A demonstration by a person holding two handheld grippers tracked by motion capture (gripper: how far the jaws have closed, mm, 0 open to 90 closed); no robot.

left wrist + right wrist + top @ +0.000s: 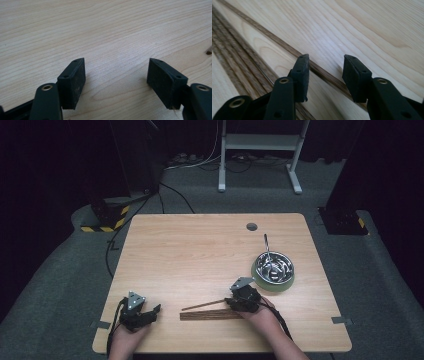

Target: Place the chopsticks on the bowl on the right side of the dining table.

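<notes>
Steel bowl (273, 265) w/ spoon (267, 251) inside (on green plate (272, 282)), table (200, 245) rt side

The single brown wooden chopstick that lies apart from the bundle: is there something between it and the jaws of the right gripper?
Nothing visible stands in the way. In the right gripper view the single brown wooden chopstick runs across the gap of the right gripper, whose jaws stand apart on either side of it. The bundle of brown wooden chopsticks lies off to one side.
</notes>
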